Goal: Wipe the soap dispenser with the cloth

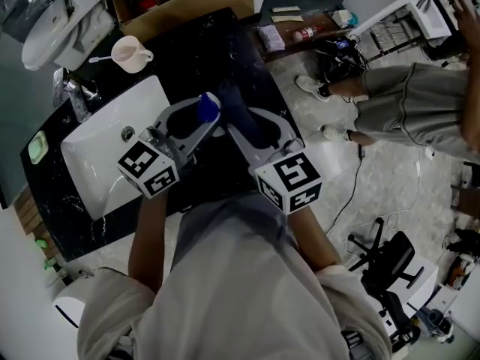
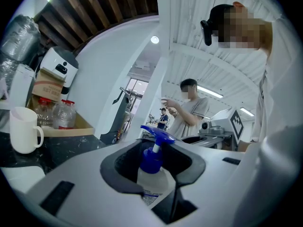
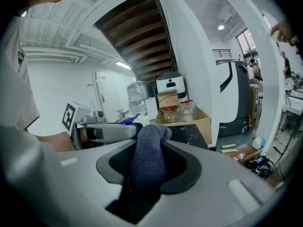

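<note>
The left claw [image 2: 160,148] hides the base of the soap dispenser [image 2: 152,169], the right claw [image 3: 152,140] the lower end of the cloth [image 3: 147,167]

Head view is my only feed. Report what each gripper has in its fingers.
Observer: The left gripper is shut on the soap dispenser. Its fingers clamp the clear body below the blue pump.
Operator: Now the right one.
Observer: The right gripper is shut on a dark blue-grey cloth, which stands up between the fingers.
Operator: Say whether the cloth meets the dispenser.
Observer: In the right gripper view the blue pump's tip shows just beyond the cloth's top. I cannot tell whether they touch.
</note>
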